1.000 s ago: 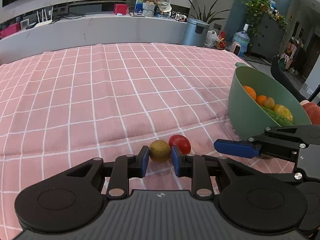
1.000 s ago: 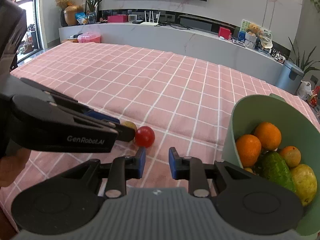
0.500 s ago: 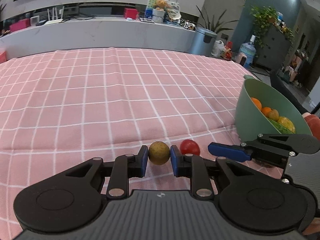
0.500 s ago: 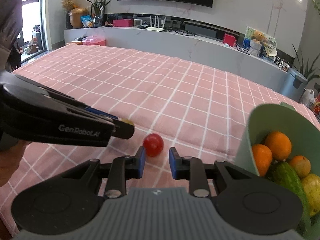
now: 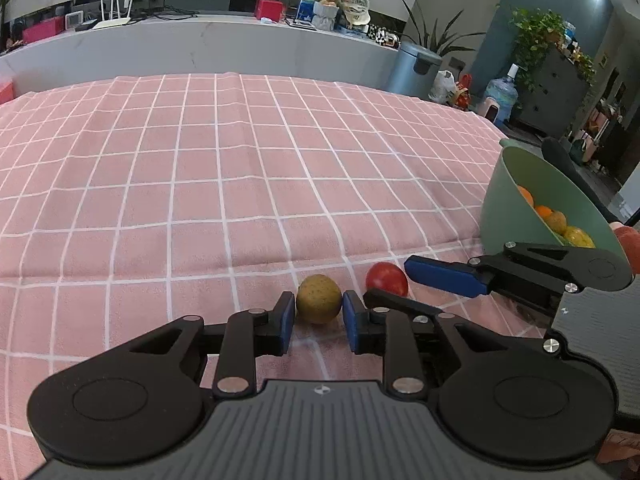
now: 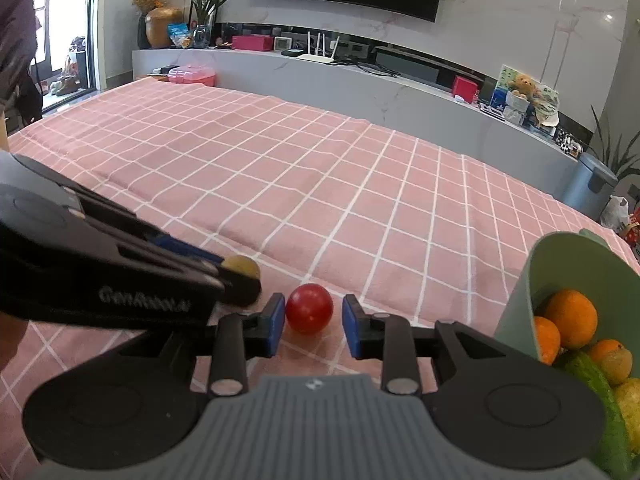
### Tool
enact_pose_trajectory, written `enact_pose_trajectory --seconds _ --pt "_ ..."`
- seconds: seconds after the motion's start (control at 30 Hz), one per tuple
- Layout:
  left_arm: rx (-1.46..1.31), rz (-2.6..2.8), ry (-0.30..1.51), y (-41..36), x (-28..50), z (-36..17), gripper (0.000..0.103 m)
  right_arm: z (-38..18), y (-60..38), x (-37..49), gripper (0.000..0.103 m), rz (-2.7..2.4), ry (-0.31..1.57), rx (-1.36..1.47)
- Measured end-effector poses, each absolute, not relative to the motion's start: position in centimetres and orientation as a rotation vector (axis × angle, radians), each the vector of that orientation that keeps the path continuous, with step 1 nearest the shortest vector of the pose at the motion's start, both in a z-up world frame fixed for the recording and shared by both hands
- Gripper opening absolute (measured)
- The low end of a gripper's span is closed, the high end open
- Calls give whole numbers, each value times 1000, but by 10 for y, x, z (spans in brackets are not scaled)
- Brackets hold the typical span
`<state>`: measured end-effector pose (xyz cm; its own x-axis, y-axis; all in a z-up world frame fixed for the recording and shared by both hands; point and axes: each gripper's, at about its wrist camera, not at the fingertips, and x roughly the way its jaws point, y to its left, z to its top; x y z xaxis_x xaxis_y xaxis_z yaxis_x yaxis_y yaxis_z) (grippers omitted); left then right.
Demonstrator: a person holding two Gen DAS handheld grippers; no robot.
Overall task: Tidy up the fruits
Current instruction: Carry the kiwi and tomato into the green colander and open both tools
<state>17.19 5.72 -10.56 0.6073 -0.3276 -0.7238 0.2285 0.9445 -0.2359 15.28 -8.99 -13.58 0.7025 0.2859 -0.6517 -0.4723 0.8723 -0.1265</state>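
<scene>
A brown-yellow round fruit (image 5: 319,299) lies on the pink checked cloth between the pads of my left gripper (image 5: 319,322), which look closed against its sides. It also shows in the right wrist view (image 6: 241,266). A red round fruit (image 6: 309,308) lies just to its right, between the open jaws of my right gripper (image 6: 314,330), touching the left pad, with a gap to the right pad. It also shows in the left wrist view (image 5: 386,279). A green bowl (image 6: 568,268) with oranges, a cucumber and yellow fruit stands at the right.
The pink checked tablecloth (image 5: 240,168) stretches far ahead. The green bowl shows at the right edge of the left wrist view (image 5: 516,204). The two grippers sit close side by side, the right gripper's finger (image 5: 444,278) just beyond the red fruit.
My left gripper has closed in on the brown-yellow fruit. My right gripper has moved forward and left, so the red fruit now lies between its jaws.
</scene>
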Motion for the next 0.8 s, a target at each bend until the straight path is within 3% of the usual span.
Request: enact_pose_trajectory --seconds 0.53,0.8 --pt "-126 -285 846 61 166 -103 28 -138 -90 155 22 442 690 -246" --pt "-153 -276 819 58 148 -72 28 -110 -100 137 22 440 655 -248"
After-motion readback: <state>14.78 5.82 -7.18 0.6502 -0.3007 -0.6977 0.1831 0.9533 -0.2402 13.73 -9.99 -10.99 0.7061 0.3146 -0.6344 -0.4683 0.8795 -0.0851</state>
